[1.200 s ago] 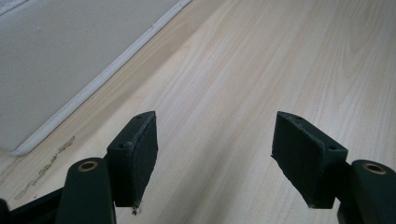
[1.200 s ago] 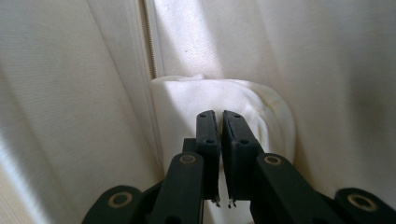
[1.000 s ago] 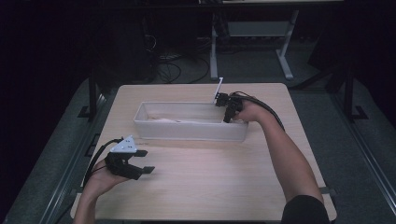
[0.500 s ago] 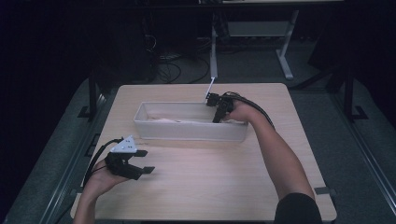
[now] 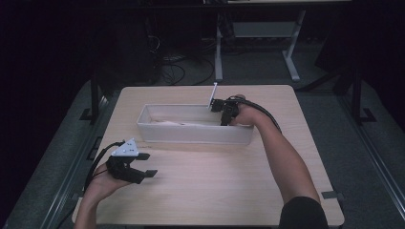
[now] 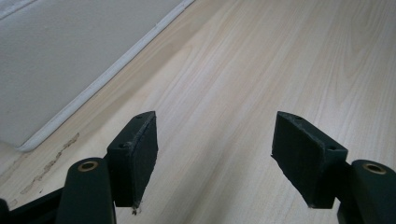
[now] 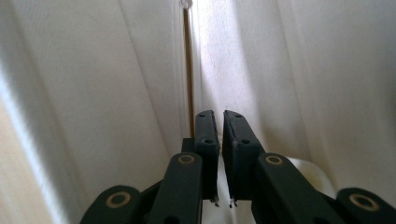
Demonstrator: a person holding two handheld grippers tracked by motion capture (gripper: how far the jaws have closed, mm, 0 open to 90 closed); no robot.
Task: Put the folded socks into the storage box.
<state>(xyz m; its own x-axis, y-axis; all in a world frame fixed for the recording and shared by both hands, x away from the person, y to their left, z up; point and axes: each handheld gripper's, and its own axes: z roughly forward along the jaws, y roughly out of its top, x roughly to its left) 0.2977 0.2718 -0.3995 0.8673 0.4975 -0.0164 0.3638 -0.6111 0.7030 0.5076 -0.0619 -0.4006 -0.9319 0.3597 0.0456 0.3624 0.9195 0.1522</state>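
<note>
A long white tray (image 5: pixel 191 138) stands across the middle of the wooden table (image 5: pixel 215 186). My right gripper (image 5: pixel 223 120) dips into the tray's right end, and a thin white piece sticks up from its top. In the right gripper view its jaws (image 7: pixel 218 114) have just been closing and stand almost together, with a dark slit and nothing I can make out between the pads; white folded sheets (image 7: pixel 116 74) lie ahead of them. My left gripper (image 5: pixel 149 164) rests in a hand at the table's front left, open over bare wood (image 6: pixel 215 140), with the tray's wall (image 6: pixel 70 60) to one side.
Pale flat material lies along the tray's floor (image 5: pixel 176 123). Bare wood spreads between the tray and the table's front edge. Dark floor, cables and a desk frame (image 5: pixel 291 62) lie beyond the table's far edge.
The right gripper has shifted a little to the left along the tray's far side and tipped further into it. The left hand and its gripper have stayed put.
</note>
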